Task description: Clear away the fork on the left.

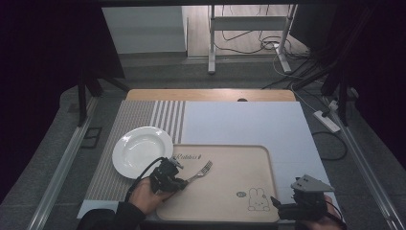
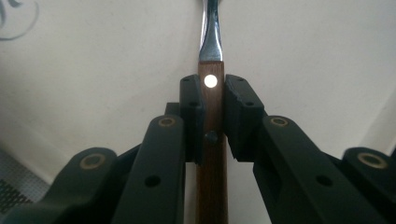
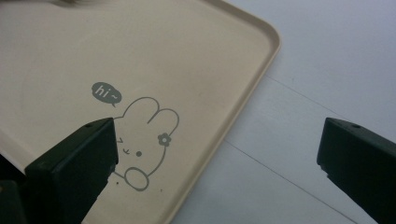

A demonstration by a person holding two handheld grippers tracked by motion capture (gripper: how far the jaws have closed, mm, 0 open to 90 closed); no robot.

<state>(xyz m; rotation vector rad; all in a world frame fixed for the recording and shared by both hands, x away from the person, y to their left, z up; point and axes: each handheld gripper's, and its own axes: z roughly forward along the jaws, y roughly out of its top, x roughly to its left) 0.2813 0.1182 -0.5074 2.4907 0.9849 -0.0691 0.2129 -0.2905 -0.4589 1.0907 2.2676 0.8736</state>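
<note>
A fork (image 1: 200,172) with a brown wooden handle (image 2: 211,140) and a steel neck lies over the left part of the beige tray (image 1: 225,158). My left gripper (image 1: 178,183) is shut on that handle, its pads (image 2: 192,112) pressing both sides. The tines point away toward the tray's middle. My right gripper (image 1: 280,205) rests at the tray's near right corner with its jaws wide apart and nothing between them; in the right gripper view (image 3: 217,154) they straddle the tray rim (image 3: 243,107) beside a printed rabbit (image 3: 144,140).
A white plate (image 1: 142,151) sits left of the tray on a striped placemat (image 1: 139,120). A pale blue mat (image 1: 244,122) covers the table behind and to the right of the tray. Cables and a stand's legs lie on the floor beyond the table.
</note>
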